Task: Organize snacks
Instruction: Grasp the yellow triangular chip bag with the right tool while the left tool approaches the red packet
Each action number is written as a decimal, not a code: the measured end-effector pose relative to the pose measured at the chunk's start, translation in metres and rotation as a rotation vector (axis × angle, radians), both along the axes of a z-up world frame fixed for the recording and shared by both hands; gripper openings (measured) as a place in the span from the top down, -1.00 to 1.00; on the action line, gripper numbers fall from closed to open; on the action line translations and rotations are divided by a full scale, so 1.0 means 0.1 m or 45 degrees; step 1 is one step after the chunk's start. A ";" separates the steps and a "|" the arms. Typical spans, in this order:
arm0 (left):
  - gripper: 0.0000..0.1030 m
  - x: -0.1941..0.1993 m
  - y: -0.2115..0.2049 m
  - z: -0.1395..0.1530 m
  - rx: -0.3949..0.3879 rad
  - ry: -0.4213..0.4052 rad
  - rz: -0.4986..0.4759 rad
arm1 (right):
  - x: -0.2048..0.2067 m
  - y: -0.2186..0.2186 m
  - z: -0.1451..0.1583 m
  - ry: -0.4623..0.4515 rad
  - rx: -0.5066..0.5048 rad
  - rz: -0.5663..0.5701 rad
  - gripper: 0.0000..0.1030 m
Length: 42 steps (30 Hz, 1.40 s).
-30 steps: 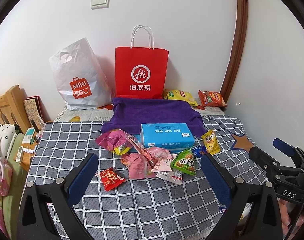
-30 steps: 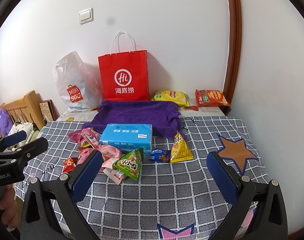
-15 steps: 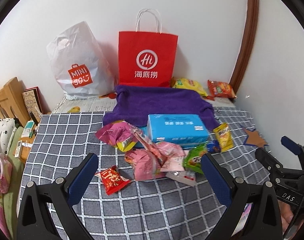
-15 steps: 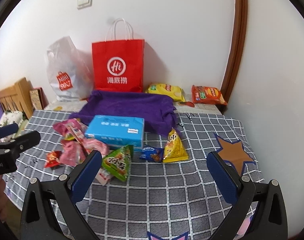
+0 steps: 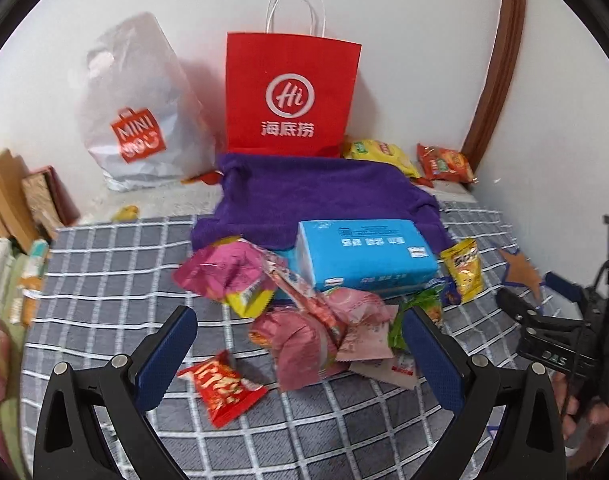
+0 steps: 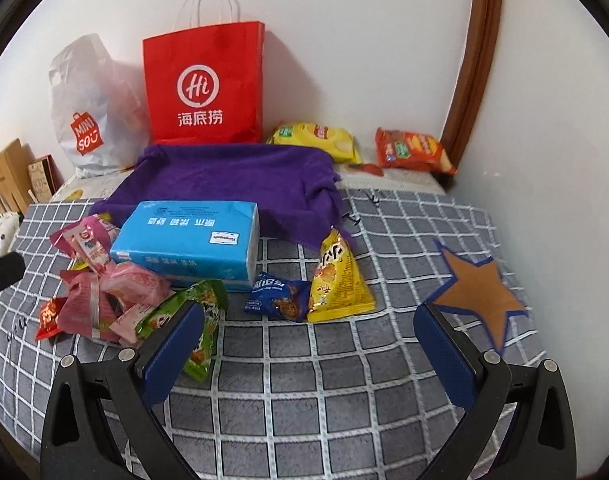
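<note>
From the left wrist camera, the left tool [image 5: 300,350] hangs spread wide and empty over the near part of the checked blanket [image 5: 112,280], its blue pads apart on either side of the snack heap. A small red packet [image 5: 222,388] lies nearest, just inside the left pad. Beyond it sits a crumpled pile of pink wrappers [image 5: 304,332], touching the blue tissue box [image 5: 364,254] in the blanket's middle. A green packet [image 5: 418,312] peeks out beside the right pad, and a yellow packet [image 5: 462,270] lies at the box's right end. A purple towel [image 5: 324,196] spreads behind the box toward the far edge, where a red paper bag [image 5: 290,94] and a white plastic bag [image 5: 138,104] stand against the wall. The right tool [image 5: 544,312] shows at the right edge, held by a hand [image 5: 588,408].

From the right wrist camera, the right tool [image 6: 308,346] is likewise spread wide, gripping nothing. Its left pad overlaps the green packet [image 6: 192,312]. A dark blue packet [image 6: 278,296] and the yellow packet [image 6: 336,280] lie side by side, touching, just in front of the tissue box [image 6: 188,240]. Two larger chip bags, yellow [image 6: 318,138] and orange [image 6: 412,152], rest at the far right corner by the wall. A brown star patch [image 6: 480,288] marks the blanket's right side.
</note>
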<state>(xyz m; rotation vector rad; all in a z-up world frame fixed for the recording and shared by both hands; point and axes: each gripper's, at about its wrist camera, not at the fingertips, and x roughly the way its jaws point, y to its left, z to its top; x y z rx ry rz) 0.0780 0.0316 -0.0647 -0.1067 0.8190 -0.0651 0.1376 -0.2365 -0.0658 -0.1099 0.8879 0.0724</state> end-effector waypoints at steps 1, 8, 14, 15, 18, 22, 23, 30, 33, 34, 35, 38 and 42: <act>-0.99 0.03 0.03 -0.03 -0.014 0.002 0.006 | 0.03 -0.02 -0.03 0.001 0.006 -0.010 -1.00; -0.98 0.19 0.17 -0.14 0.058 -0.008 0.079 | 0.26 -0.12 -0.23 0.037 0.075 -0.016 -0.94; -0.98 0.34 0.28 -0.20 0.073 0.044 0.082 | 0.44 -0.19 -0.41 0.122 0.097 -0.016 -0.90; -0.98 0.35 0.29 -0.21 0.077 0.043 0.085 | 0.46 -0.20 -0.44 0.132 0.116 -0.022 -0.90; -0.98 0.40 0.31 -0.25 0.086 0.047 0.089 | 0.50 -0.27 -0.51 0.139 0.184 -0.029 -0.90; -0.98 0.44 0.32 -0.29 0.076 0.048 0.084 | 0.58 -0.32 -0.61 0.151 0.192 -0.067 -0.90; -0.98 0.46 0.33 -0.30 0.068 0.049 0.083 | 0.59 -0.33 -0.64 0.162 0.201 -0.067 -0.90; -0.98 0.51 0.33 -0.35 0.013 0.059 0.061 | 0.72 -0.29 -0.81 0.200 0.194 -0.055 -0.89; -0.98 0.53 0.33 -0.38 0.018 0.063 0.054 | 0.76 -0.24 -0.87 0.216 0.184 -0.048 -0.89; -0.98 0.53 0.33 -0.38 0.019 0.066 0.054 | 0.78 -0.23 -0.90 0.222 0.184 -0.045 -0.89; -0.98 0.54 0.35 -0.40 0.017 0.068 0.057 | 0.79 -0.21 -0.92 0.229 0.183 -0.043 -0.89; -0.98 0.55 0.40 -0.43 0.020 0.078 0.070 | 0.80 -0.17 -0.97 0.232 0.164 -0.044 -0.82; -0.98 0.55 0.49 -0.48 0.019 0.101 0.102 | 0.80 -0.16 -1.00 0.217 0.166 -0.026 -0.50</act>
